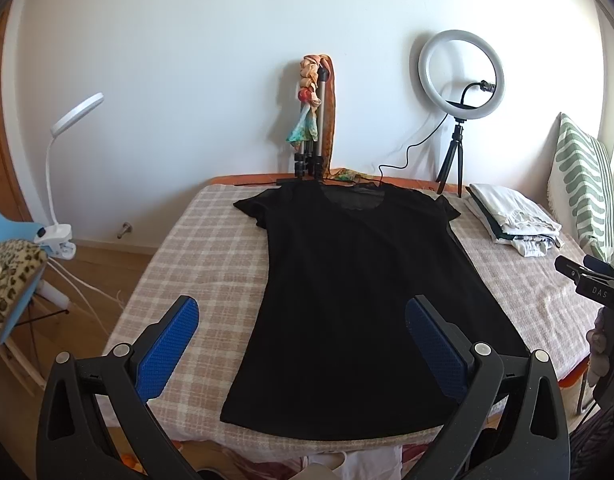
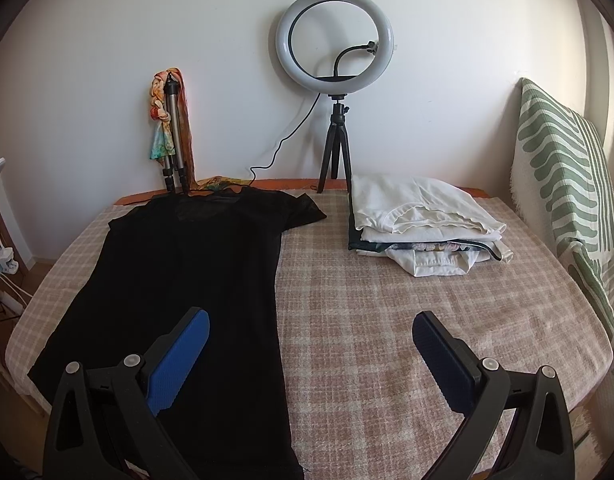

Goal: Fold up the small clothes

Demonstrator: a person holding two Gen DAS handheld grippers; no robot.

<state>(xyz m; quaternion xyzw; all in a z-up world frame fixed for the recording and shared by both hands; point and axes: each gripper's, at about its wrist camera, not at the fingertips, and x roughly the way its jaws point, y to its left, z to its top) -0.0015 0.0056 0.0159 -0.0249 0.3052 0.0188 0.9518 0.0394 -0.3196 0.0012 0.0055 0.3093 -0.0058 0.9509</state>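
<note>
Above black shirt (image 1: 347, 280), grippers (image 1: 303, 332) agape

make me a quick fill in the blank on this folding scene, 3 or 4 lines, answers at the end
1. The black short-sleeved t-shirt lies spread flat with its neckline toward the ____.
2. Both the left gripper and the right gripper hang over the table with jaws ____.
3. The stack of folded clothes has a ____ garment on top.
4. The round ring light stands on a small black ____.

Missing words: wall; open; white; tripod
</note>
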